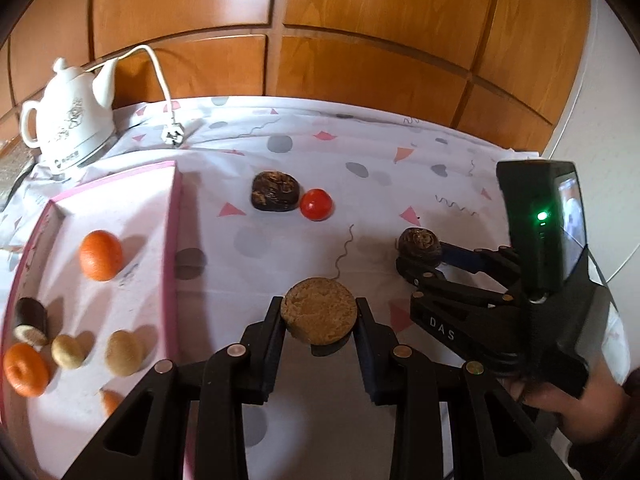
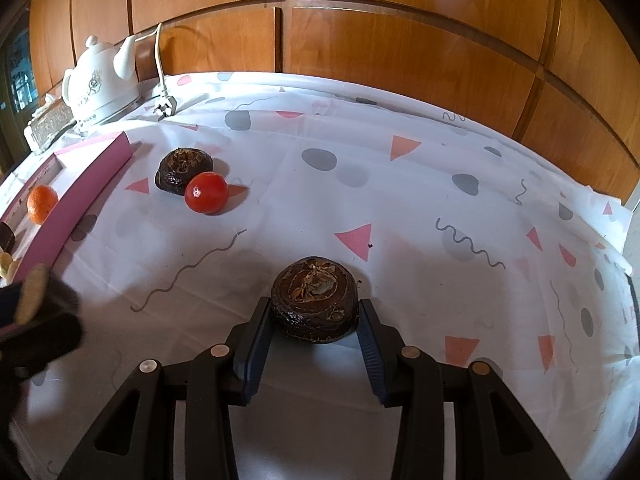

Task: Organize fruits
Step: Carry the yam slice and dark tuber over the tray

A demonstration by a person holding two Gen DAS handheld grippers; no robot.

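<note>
My left gripper (image 1: 319, 320) is shut on a round fruit with a tan cut face (image 1: 319, 312), held above the cloth to the right of the pink box (image 1: 173, 240). It also shows in the right wrist view (image 2: 34, 294). My right gripper (image 2: 316, 316) has its jaws around a dark brown wrinkled fruit (image 2: 314, 298) that rests on the cloth; the pads touch or nearly touch its sides. That gripper (image 1: 420, 258) and fruit (image 1: 420, 242) also show in the left wrist view. Another dark fruit (image 1: 275, 191) and a red tomato (image 1: 317, 204) lie on the cloth further back.
The pink box holds oranges (image 1: 100, 255), tan fruits (image 1: 124, 352) and a dark halved fruit (image 1: 30, 318). A white teapot (image 1: 70, 120) with cord and plug (image 1: 174, 136) stands at the back left. Wooden panels (image 1: 360, 40) rise behind the table.
</note>
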